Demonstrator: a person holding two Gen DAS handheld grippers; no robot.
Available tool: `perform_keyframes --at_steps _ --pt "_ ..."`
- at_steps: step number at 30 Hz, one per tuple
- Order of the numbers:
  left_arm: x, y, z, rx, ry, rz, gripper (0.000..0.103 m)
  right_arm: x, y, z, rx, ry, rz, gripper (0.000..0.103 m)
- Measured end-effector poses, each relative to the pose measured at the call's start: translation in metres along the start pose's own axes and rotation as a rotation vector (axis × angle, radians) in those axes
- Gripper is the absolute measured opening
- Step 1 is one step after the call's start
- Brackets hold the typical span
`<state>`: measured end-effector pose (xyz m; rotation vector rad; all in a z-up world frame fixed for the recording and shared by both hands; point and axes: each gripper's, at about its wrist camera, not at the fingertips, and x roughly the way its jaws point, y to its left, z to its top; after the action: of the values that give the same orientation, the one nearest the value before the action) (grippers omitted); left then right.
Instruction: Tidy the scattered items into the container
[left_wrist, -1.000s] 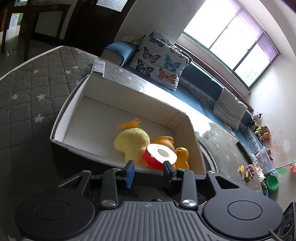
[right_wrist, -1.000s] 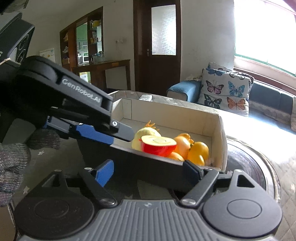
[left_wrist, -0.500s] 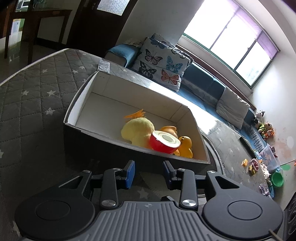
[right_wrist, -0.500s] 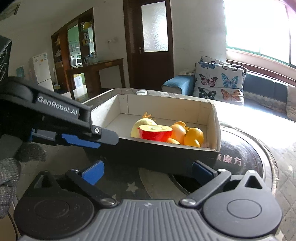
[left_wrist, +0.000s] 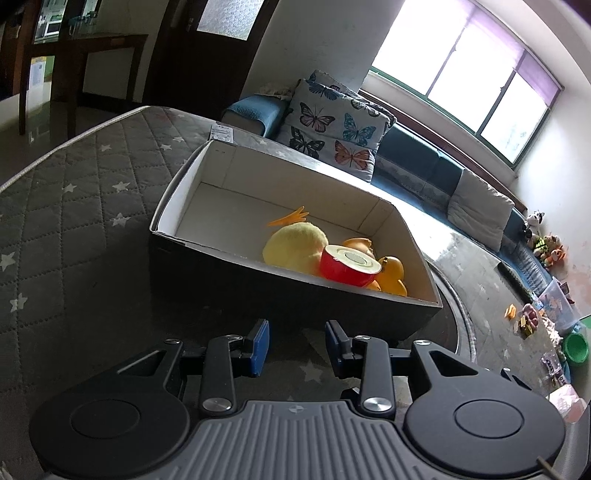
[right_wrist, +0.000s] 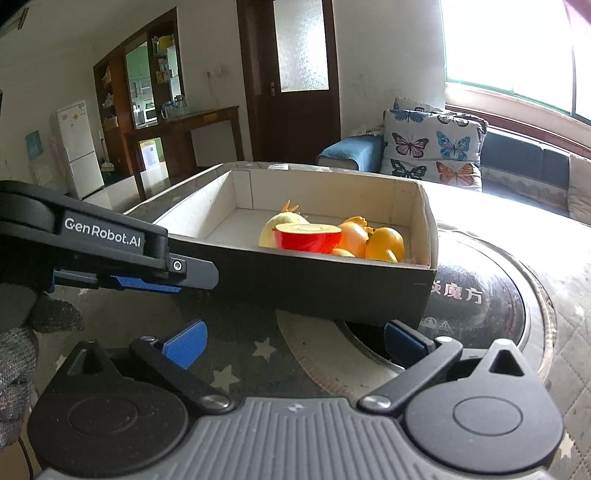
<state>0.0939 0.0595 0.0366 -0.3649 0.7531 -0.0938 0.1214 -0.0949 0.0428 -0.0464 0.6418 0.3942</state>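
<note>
A black box with white inside walls stands on the grey star-quilted table. It holds a yellow plush toy, a red half-apple toy and yellow-orange toy fruits. My left gripper hangs open and empty just short of the box's near wall. In the right wrist view the same box shows the red toy and a yellow fruit. My right gripper is spread wide and empty in front of the box. The left gripper reaches in from the left.
A white remote lies behind the box. A round black cooktop disc is set in the table under the box's right end. A butterfly pillow sits on the blue sofa. Toys litter the floor at right. A gloved hand holds the left gripper.
Both grippers have drawn back from the box, which now looks smaller and farther. The right jaws have spread wider. The toys in the box have not moved.
</note>
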Motion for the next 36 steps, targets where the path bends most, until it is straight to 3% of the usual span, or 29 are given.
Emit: perform_keyframes --at_steps 18,36 --pt "-0.002 -0.013 -0.015 0.090 0.018 0.088 0.037 -0.003 0.000 -0.012 0.027 0.028 -0.024 0.103" --pt "0.002 -0.015 -0.026 0.109 0.045 0.136 0.037 -0.005 0.002 -0.020 0.052 0.042 -0.028 0.103"
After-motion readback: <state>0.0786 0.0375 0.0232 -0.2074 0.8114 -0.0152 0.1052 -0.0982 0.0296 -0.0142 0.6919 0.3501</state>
